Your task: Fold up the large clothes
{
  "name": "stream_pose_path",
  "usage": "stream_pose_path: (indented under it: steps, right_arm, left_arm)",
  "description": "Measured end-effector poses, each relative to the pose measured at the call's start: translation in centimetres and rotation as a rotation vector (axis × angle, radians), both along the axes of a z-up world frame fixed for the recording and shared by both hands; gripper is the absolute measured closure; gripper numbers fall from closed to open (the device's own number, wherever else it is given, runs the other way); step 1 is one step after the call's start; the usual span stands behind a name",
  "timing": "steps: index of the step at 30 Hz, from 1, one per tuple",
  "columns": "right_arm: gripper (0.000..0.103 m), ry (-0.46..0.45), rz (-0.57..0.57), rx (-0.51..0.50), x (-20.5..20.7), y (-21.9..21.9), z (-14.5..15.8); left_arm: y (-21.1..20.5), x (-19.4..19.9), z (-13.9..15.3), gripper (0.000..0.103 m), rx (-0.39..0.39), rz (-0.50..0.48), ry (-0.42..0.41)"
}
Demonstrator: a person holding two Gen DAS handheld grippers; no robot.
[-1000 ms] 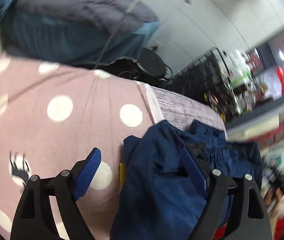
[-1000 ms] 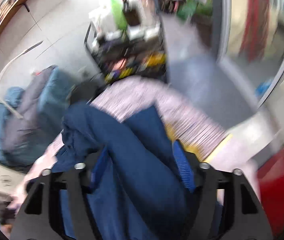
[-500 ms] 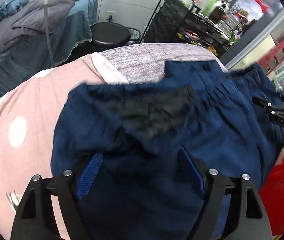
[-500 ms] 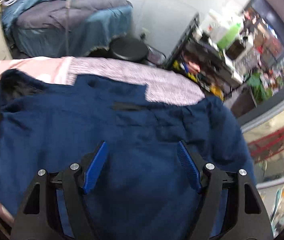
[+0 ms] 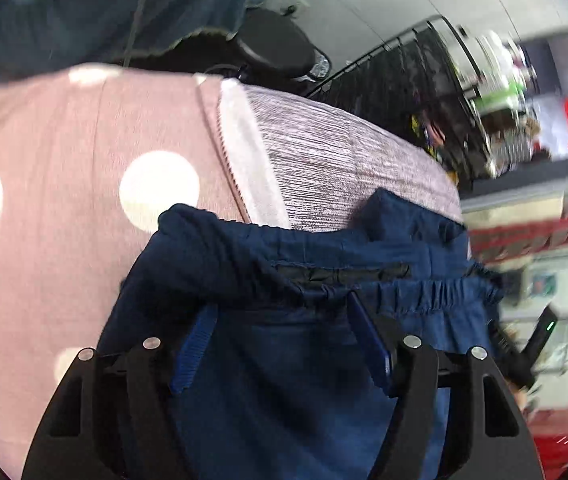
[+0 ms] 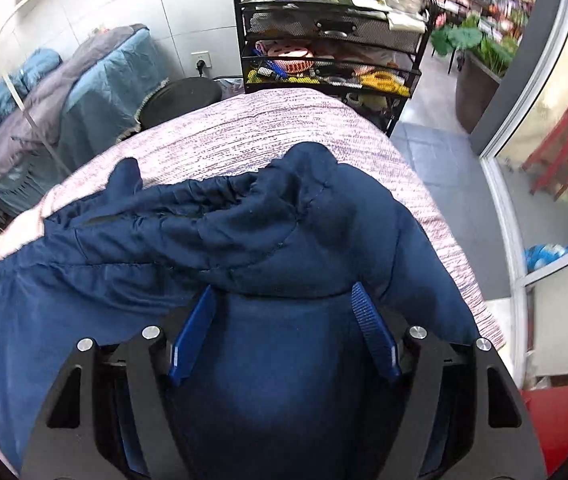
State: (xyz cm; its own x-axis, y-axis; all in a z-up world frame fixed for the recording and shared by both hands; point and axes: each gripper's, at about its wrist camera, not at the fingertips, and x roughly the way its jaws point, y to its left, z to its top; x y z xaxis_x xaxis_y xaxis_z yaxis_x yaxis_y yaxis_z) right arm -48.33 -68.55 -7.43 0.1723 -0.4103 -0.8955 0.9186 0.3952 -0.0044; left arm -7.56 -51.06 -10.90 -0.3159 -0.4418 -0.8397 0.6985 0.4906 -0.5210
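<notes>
A navy blue garment (image 5: pixel 304 248) with a gathered elastic waistband lies spread on a bed, partly on a pink polka-dot cover (image 5: pixel 63 200) and partly on a mauve knit sheet (image 5: pixel 344 160). My left gripper (image 5: pixel 279 306) points down onto it. Its jaws are closing, with navy cloth lying between them and the waistband fold over the fingertips; the pads do not visibly press on it. My right gripper (image 6: pixel 282 288) stands open over the other side of the garment (image 6: pixel 243 232), its fingertips tucked under a bunched fold.
A black mesh cart (image 6: pixel 324 40) full of small items stands beyond the bed's far end. A black round stool (image 6: pixel 179 96) and a heap of blue-grey bedding (image 6: pixel 63 92) sit beside it. Glass doors (image 6: pixel 544 160) run along the right.
Both grippers have come down toward the bed. The garment, bunched a second ago, now lies spread across it. The left jaws have narrowed.
</notes>
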Motion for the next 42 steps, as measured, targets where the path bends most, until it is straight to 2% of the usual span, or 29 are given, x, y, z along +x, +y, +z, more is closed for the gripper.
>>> stream_pose_path:
  steps: [2, 4, 5, 6, 7, 9, 11, 14, 17, 23, 25, 30, 34, 38, 42]
  right_arm:
    - [0.032, 0.003, -0.005, -0.009, 0.0, 0.3, 0.3]
    - [0.032, 0.022, -0.02, -0.038, 0.3, 0.7, 1.3]
    - [0.032, 0.036, -0.026, -0.068, 0.5, 1.2, 2.1]
    - [0.032, 0.054, -0.032, -0.118, 1.0, 2.5, 3.5]
    - [0.03, 0.07, -0.042, -0.157, 1.2, 3.6, 4.5]
    - [0.025, 0.08, -0.057, -0.197, 1.6, 5.5, 6.3]
    - [0.02, 0.056, -0.066, -0.17, 2.1, 7.6, 7.7]
    - [0.019, 0.018, -0.068, -0.094, 2.4, 10.5, 8.9]
    - [0.019, 0.059, -0.043, -0.029, 3.6, 13.4, 9.3]
    - [0.018, 0.12, 0.026, 0.02, 4.5, 18.9, 10.0]
    - [0.013, 0.132, 0.03, 0.037, 4.5, 20.5, 10.2]
    - [0.013, 0.167, 0.024, 0.057, 4.4, 23.1, 10.4]
    - [0.013, 0.204, 0.009, 0.069, 4.3, 24.6, 10.3]
    - [0.013, 0.218, 0.005, 0.066, 4.4, 25.6, 10.5]
    - [0.013, 0.22, -0.007, 0.06, 4.2, 26.2, 11.0]
  left_arm:
    - [0.7, -0.3, 1.6, 0.035, -0.004, 0.019, -0.041]
    - [2.3, 0.3, 3.8, 0.022, -0.065, 0.086, -0.035]
    - [3.4, 0.5, 5.4, 0.02, -0.11, 0.122, -0.044]
    - [4.5, 0.8, 6.8, 0.015, -0.136, 0.142, -0.075]
    - [5.4, 0.6, 8.3, 0.013, -0.142, 0.153, -0.145]
    - [6.3, -0.5, 10.0, 0.013, -0.104, 0.114, -0.282]
    - [6.8, -3.5, 11.5, 0.013, -0.059, -0.001, -0.456]
    - [7.8, -8.4, 12.9, 0.006, -0.047, -0.141, -0.592]
    - [8.8, -12.1, 13.4, 0.006, -0.053, -0.19, -0.608]
    - [11.2, -16.1, 13.3, 0.006, -0.023, -0.267, -0.554]
    - [12.1, -16.8, 13.4, 0.006, -0.01, -0.274, -0.565]
    - [13.4, -17.9, 12.9, 0.006, 0.072, -0.315, -0.573]
    - [14.4, -18.4, 13.0, 0.006, 0.08, -0.333, -0.579]
    - [15.2, -19.2, 13.1, 0.006, 0.097, -0.359, -0.617]
    - [15.5, -19.6, 13.2, 0.006, 0.099, -0.372, -0.596]
